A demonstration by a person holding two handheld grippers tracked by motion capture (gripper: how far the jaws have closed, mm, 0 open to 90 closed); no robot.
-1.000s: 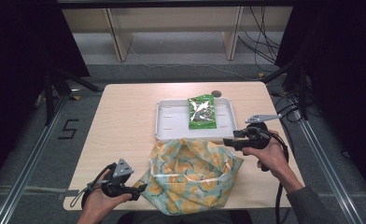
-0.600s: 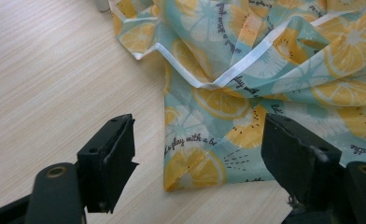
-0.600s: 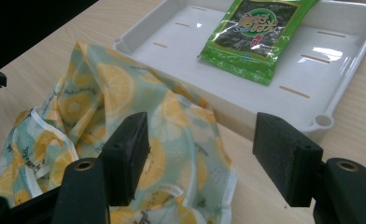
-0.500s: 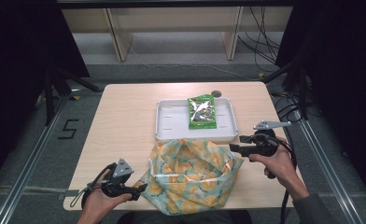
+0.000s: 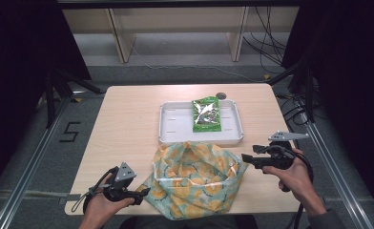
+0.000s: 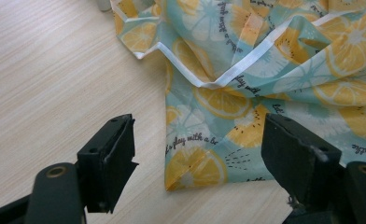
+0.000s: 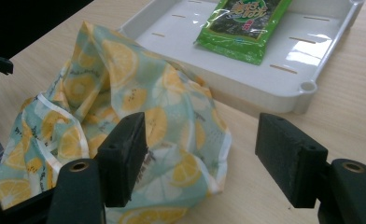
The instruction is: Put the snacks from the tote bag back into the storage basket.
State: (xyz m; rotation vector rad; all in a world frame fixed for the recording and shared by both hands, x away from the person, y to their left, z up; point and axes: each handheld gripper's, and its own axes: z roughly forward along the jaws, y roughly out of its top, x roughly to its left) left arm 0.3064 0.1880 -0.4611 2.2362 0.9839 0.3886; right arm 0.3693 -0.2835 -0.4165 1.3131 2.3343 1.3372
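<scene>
High view: lemon-print bag [image 5: 194, 179] crumpled at table's near edge, just before white tray [image 5: 175, 131] holding green packet [image 5: 206, 114]. Left gripper [image 5: 144, 192] at bag's left corner, right gripper [image 5: 244, 158] just beside its right edge.
Left gripper view: jaws wide, bag corner between, unpinched.
Right gripper view: jaws wide, just been opening, nothing held.

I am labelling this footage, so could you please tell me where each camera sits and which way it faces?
High view: above the person's side, facing forward and down on the wooden table; both forearms enter below.
Left gripper view: rides the left gripper, facing the lemon-print fabric bag; open jaws show.
Right gripper view: rides the right gripper, facing the bag and white plastic tray; open jaws show.
Shared: the bag appears in all three.
</scene>
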